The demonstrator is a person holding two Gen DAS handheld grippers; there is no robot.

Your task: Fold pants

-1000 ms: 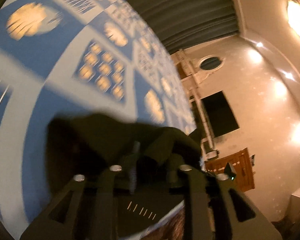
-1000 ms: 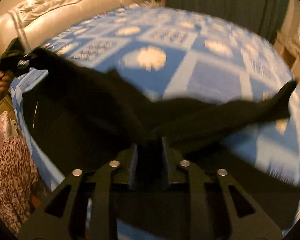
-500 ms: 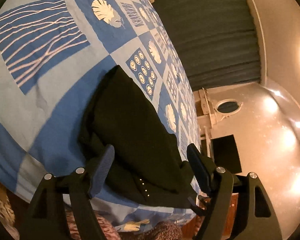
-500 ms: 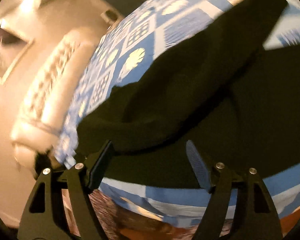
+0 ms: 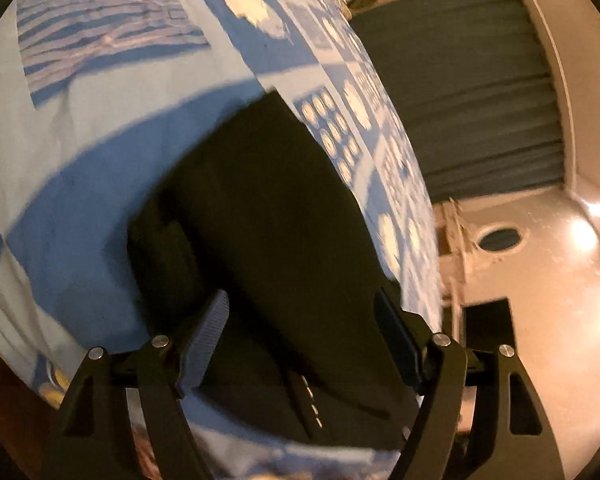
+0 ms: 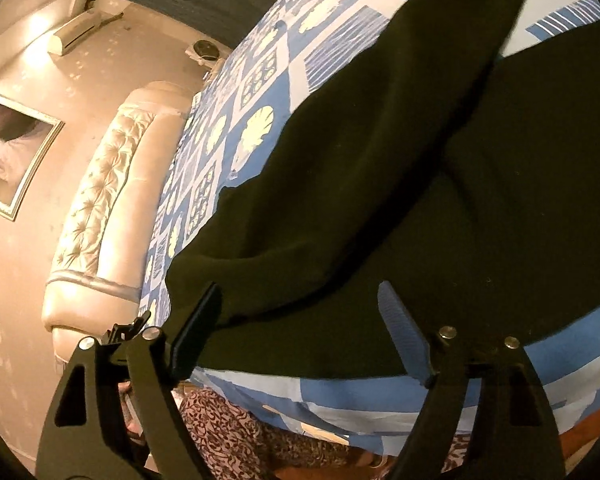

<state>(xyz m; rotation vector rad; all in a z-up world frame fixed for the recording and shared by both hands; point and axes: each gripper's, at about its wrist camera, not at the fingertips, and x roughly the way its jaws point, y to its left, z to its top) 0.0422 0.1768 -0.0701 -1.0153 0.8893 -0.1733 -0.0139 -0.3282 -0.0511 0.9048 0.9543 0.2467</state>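
Note:
Dark pants [image 5: 276, 240] lie folded over on the blue patterned bedspread [image 5: 100, 92], near the bed's near edge. A row of small pale marks on them shows at the lower edge. My left gripper [image 5: 300, 336] is open and empty, just above the pants' near end. In the right wrist view the pants [image 6: 400, 184] stretch from the near edge towards the upper right, one layer over another. My right gripper [image 6: 300, 328] is open and empty, hovering over their near edge.
A tufted cream headboard [image 6: 104, 208] stands at the left in the right wrist view. Dark curtains [image 5: 468, 96] hang behind the bed. A person's leopard-print clothing [image 6: 236, 432] is by the bed's near edge. A framed picture [image 6: 8, 156] hangs on the wall.
Both grippers held the pants up a second ago, then opened and let them drop onto the bed. Both have since drawn slightly closer to the laid pants.

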